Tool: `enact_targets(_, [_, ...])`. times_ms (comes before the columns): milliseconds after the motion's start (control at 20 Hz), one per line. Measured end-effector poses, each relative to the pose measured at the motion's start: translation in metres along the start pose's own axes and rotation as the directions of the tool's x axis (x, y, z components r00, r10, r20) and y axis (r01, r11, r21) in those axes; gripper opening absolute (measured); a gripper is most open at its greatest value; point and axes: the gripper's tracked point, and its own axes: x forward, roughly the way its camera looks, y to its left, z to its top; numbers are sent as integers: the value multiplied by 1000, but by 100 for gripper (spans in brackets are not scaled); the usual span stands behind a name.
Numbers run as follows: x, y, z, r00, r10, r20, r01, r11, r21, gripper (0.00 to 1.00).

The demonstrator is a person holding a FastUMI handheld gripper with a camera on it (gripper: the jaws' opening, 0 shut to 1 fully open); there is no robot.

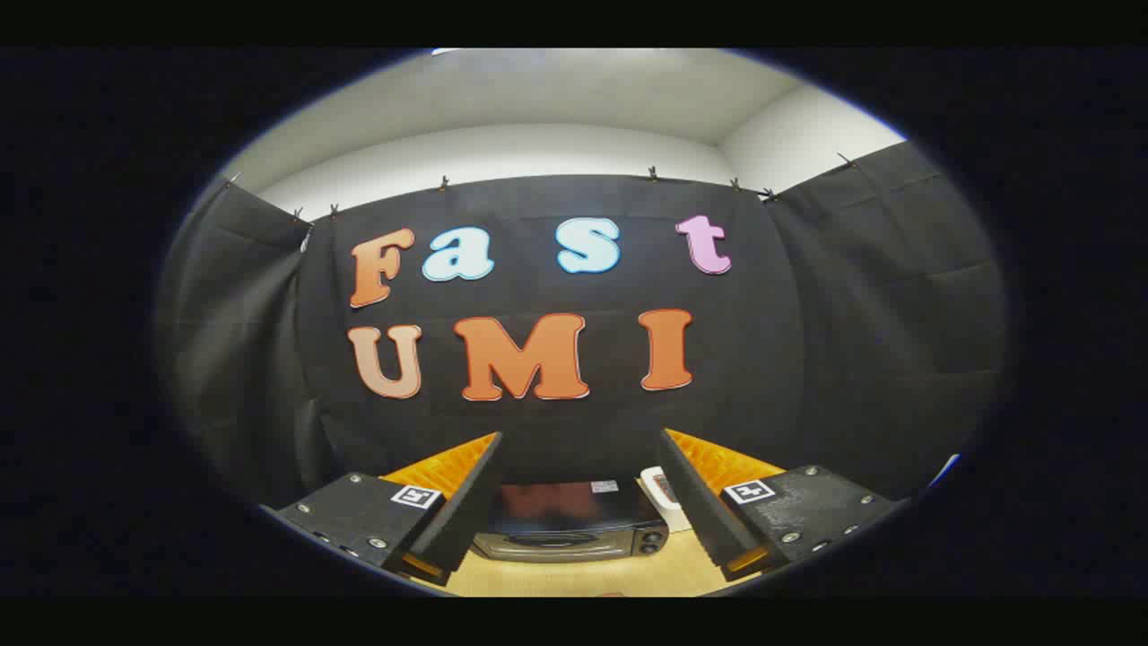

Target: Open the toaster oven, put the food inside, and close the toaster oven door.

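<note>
The gripper point(578, 489) hangs with jaws spread wide, holding nothing. Beyond and between its fingers the toaster oven point(574, 522) sits on the wooden table point(574, 579), door closed. It looks rigid and heavy; the door's top handle seems the best grip

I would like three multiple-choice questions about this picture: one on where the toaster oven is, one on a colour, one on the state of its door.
1. Where is the toaster oven?
A. Between and beyond the fingers of the gripper
B. Clamped in the gripper
C. On the floor behind the cloth

2. What colour is the table?
A. Blue
B. Light wood
C. White

3. How is the oven door?
A. Wide open
B. Removed
C. Closed

Answers: 1 A, it stands on the table ahead, seen in the gap between the spread fingers. 2 B, the surface is pale tan. 3 C, the front panel with its handle stands flush.
</note>
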Motion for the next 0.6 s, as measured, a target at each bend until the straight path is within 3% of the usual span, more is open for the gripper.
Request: enact_targets(600, [6,6,1,999,31,-9,-31,999,16,99])
